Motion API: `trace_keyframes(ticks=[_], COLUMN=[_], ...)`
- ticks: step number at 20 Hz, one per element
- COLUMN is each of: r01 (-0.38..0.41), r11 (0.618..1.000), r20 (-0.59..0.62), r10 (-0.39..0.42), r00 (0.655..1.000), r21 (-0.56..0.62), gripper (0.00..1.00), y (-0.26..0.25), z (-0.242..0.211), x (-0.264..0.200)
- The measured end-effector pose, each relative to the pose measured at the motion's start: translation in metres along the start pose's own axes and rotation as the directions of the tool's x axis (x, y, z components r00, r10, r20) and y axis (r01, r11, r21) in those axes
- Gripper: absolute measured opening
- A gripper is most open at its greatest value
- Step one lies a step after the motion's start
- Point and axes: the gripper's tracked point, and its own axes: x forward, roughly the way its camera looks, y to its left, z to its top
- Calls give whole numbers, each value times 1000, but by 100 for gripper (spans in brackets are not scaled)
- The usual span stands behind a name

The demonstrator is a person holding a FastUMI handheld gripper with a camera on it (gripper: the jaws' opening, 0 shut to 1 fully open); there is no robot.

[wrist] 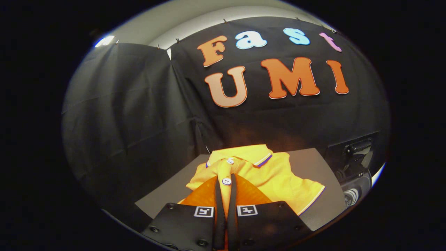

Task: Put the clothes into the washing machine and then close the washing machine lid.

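Gripper view: fingers (225,181) nearly together, pinching the yellow polo shirt (275,174) on the table (313,164).

Yellow shirt (264,174), purple-striped trim

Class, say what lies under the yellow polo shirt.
The yellow polo shirt lies on a grey board. The gripper pinches its placket; whatever the cloth covers stays hidden.

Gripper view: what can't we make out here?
- Gripper grip: fingers nearly closed over the yellow polo shirt; their bodies hide any pinched fabric.
- Shirt's near part: hidden under the fingers.
- Dark machine beside the grey surface: cut off at the edge; lid state unclear.
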Motion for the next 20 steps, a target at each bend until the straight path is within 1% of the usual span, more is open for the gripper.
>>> trace_keyframes(ticks=[2, 4, 8, 10, 12, 15, 18, 20], r01=[-22, -30, -54, -53, -37, 15, 84, 119], r11=[999, 999, 998, 998, 998, 998, 994, 990], r20=[74, 138, 191, 215, 238, 249, 228, 198], r10=[20, 28, 58, 61, 48, 1, -65, -102], r00=[997, 990, 980, 975, 970, 969, 972, 975], r21=[26, 16, -23, -42, -50, -62, -76, -74], gripper=[11, 11, 11, 11, 11, 11, 11, 11], y=[-3, -14, -50, -81, -117, -183, -251, -293], z=[28, 57, 95, 114, 130, 139, 129, 115], x=[-15, -31, -64, -83, -101, -124, -139, -146])
